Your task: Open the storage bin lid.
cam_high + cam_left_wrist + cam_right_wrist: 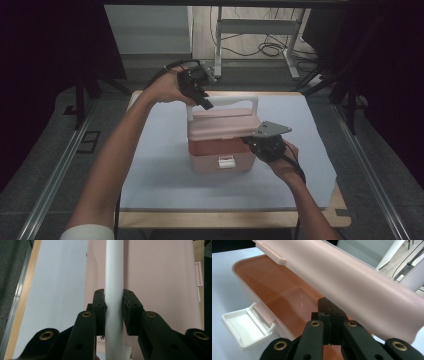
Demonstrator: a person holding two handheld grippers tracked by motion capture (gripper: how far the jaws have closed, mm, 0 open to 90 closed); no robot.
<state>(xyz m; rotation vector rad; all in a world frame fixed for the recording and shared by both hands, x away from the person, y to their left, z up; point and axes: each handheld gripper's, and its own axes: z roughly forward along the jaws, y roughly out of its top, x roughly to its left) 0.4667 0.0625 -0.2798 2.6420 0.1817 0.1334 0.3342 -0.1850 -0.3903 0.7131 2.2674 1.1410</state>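
High view: a pink box sits mid-desk, lid raised. Left gripper is at the white handle; right gripper props the lid's right edge.

Left gripper view: fingers bracket the handle, perhaps barely touching; firm the grip before lifting.

Right gripper view: fingers closed together under the lid; the box looks empty, latch hanging open.

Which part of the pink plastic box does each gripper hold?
The left gripper straddles the white handle bar; the right gripper, shut, props the pink lid by its front edge.
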